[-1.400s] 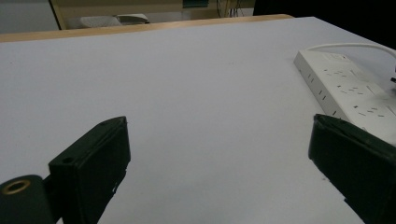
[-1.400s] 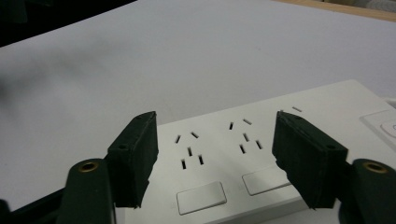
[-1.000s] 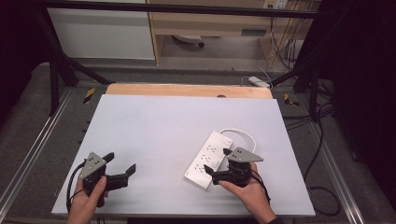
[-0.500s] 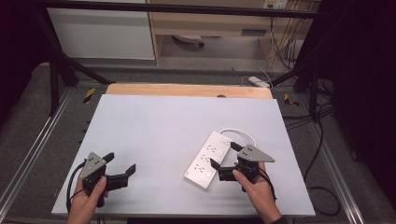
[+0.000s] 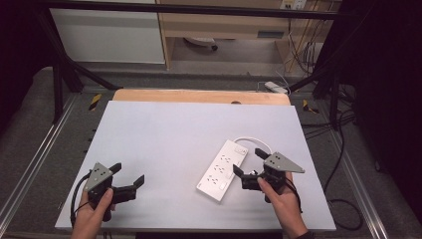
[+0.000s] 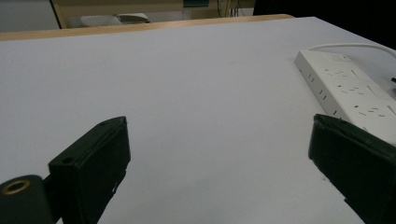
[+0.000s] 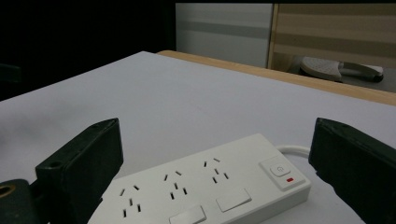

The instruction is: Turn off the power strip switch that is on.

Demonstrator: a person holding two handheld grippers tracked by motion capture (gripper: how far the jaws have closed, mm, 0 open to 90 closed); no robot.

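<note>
A white power strip (image 5: 222, 169) lies flat and diagonal on the white table top (image 5: 189, 134), right of centre, with its white cord (image 5: 251, 141) curling from the far end. My right gripper (image 5: 249, 162) is open just to the strip's right, jaws pointing at it and nothing between them. In the right gripper view the strip (image 7: 205, 186) lies low between the spread jaws of that gripper (image 7: 215, 128), switch end to the right. My left gripper (image 5: 127, 174) stands open near the front left corner. In the left gripper view the strip (image 6: 350, 93) lies off to the right of that gripper (image 6: 219, 126).
A wooden strip (image 5: 199, 96) borders the table's far edge. Black frame posts (image 5: 59, 74) stand at the back corners. Loose cables (image 5: 343, 199) hang off the right side over the floor. A white cabinet (image 5: 107, 35) and wooden shelving (image 5: 224, 25) stand behind.
My right gripper has drawn back to the right, off the near end of the power strip. The strip and my left gripper have stayed put.
</note>
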